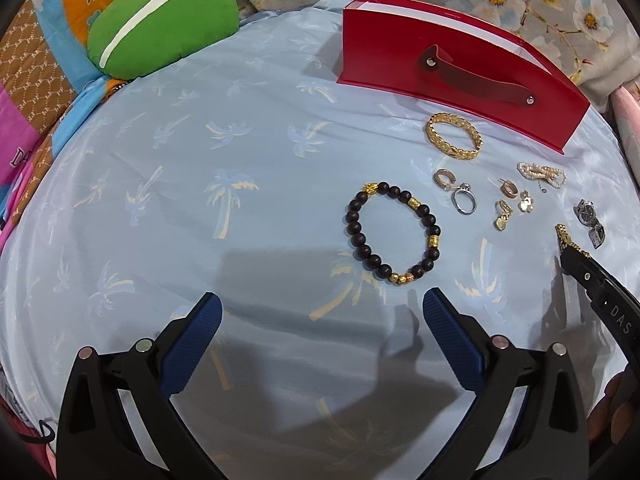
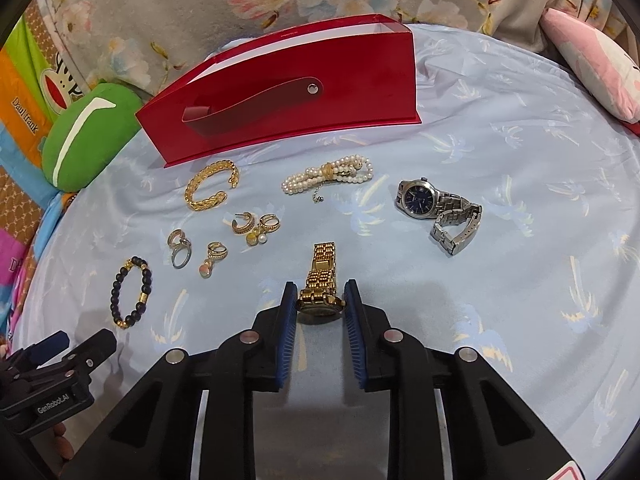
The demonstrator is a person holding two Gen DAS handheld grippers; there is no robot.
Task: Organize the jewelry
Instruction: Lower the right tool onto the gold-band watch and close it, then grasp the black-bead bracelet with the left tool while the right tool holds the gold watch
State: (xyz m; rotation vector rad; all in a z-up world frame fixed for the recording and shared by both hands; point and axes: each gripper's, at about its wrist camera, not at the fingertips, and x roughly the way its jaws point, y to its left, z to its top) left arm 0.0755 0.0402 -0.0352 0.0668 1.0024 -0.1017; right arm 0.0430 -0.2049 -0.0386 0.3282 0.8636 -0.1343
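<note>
My right gripper (image 2: 320, 300) is shut on the case of a gold watch (image 2: 322, 272), whose band stretches away from me on the blue palm-print sheet (image 2: 500, 280). In the left wrist view that gripper (image 1: 576, 256) shows at the right edge with the gold band (image 1: 564, 236) sticking out. My left gripper (image 1: 322, 300) stands open over bare sheet, a little short of a dark bead bracelet (image 1: 354, 224). A red pouch (image 2: 280, 112) stands upright at the back. In front of it lie a gold cuff bangle (image 2: 196, 196), a pearl bracelet (image 2: 328, 172), a silver watch (image 2: 418, 196) and several earrings (image 2: 244, 224).
A green cushion (image 1: 160, 24) lies at the back left and a pink pillow (image 2: 592, 60) at the back right. A floral blanket (image 2: 280, 0) runs behind the pouch. Patterned bedding (image 1: 36, 92) borders the sheet on the left. The sheet (image 1: 160, 200) left of the bead bracelet is bare.
</note>
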